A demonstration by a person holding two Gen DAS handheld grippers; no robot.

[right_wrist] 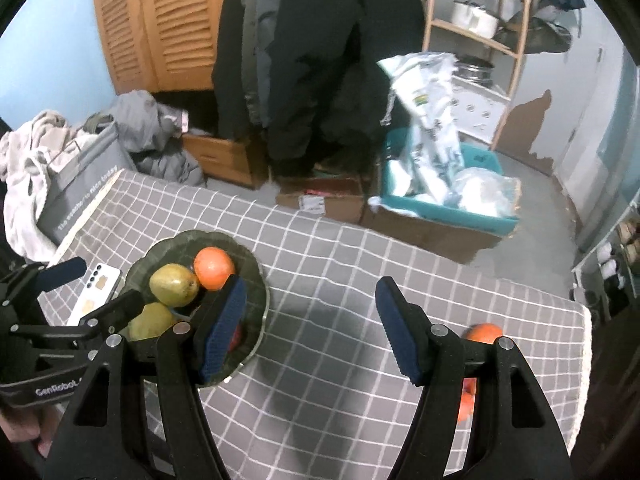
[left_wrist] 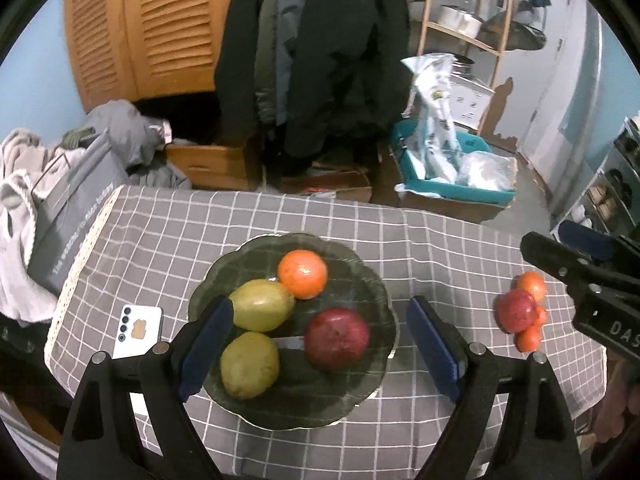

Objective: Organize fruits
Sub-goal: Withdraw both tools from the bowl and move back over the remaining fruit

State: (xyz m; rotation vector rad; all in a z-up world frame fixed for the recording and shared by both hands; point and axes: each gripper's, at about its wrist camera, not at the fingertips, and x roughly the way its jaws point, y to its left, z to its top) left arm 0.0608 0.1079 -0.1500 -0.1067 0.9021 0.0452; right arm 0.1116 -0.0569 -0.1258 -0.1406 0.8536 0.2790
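left gripper (left_wrist: 320, 344) wide, empty, marked "GenRobot" | right gripper (right_wrist: 310, 324) wide, empty, marked "DAS" | grey bag (left_wrist: 68, 220) print partly legible: "nice today"

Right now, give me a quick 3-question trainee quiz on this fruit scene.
1. How many fruits lie in the glass plate?
2. True or false: the left gripper holds a fruit.
3. What lies on the cloth beside the plate, on the side away from the loose fruits? A) knife B) phone C) cup

Key:
1. Four: an orange, two pears, a red apple.
2. False; it is open and empty, like the right gripper.
3. B, the white phone.
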